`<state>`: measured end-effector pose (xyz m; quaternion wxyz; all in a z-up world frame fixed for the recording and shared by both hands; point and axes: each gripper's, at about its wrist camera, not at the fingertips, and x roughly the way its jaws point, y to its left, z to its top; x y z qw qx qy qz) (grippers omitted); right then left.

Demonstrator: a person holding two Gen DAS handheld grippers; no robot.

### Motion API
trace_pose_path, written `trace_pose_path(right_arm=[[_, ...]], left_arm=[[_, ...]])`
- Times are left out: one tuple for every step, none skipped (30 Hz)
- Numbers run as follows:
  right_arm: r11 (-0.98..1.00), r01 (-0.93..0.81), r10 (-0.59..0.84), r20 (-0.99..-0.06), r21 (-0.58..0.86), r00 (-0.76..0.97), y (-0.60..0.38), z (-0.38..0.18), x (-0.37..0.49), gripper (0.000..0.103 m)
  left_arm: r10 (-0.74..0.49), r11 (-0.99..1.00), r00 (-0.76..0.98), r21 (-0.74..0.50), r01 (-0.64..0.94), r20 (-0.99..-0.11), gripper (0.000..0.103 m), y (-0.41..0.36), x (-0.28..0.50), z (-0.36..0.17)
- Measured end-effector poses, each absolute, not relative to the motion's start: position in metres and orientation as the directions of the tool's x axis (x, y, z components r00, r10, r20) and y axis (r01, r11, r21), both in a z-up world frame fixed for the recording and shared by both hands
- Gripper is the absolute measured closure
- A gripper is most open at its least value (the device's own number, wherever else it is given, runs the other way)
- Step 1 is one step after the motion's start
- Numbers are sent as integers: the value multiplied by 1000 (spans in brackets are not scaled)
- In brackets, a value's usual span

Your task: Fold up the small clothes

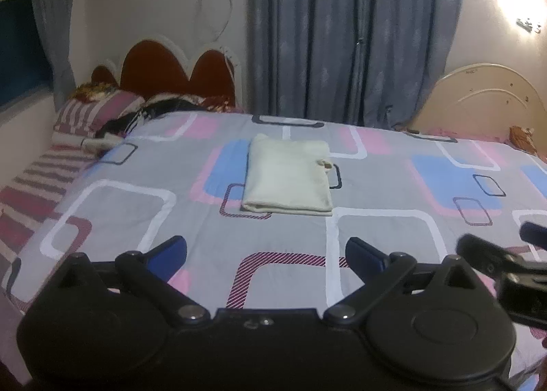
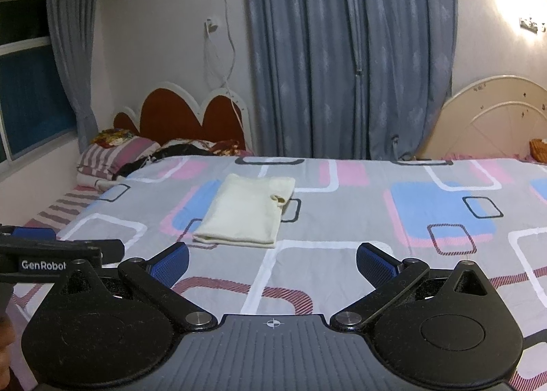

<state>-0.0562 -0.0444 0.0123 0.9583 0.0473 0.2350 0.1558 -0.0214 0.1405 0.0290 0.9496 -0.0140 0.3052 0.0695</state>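
Observation:
A cream garment [image 1: 289, 175] lies folded into a neat rectangle on the bedsheet, ahead of both grippers; it also shows in the right wrist view [image 2: 246, 211]. My left gripper [image 1: 266, 256] is open and empty, held back from the garment above the sheet. My right gripper [image 2: 273, 263] is open and empty too, also short of the garment. The right gripper shows at the right edge of the left wrist view [image 1: 506, 261]. The left gripper shows at the left edge of the right wrist view [image 2: 58, 251].
The bed has a grey sheet [image 1: 393, 186] with pink, blue and white squares. Striped pillows and dark clothes [image 1: 112, 114] lie by the red headboard [image 1: 177, 73] at the far left. Blue curtains [image 1: 352, 32] hang behind. A cream bed end [image 1: 478, 100] stands at the right.

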Motion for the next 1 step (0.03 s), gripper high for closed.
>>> trace_pose_path(right_arm=[[949,-271,316,-441,163,840,-46,10,-53,0]], left_arm=[[120,990,799,8,-143,-589,0,144,-15,26]])
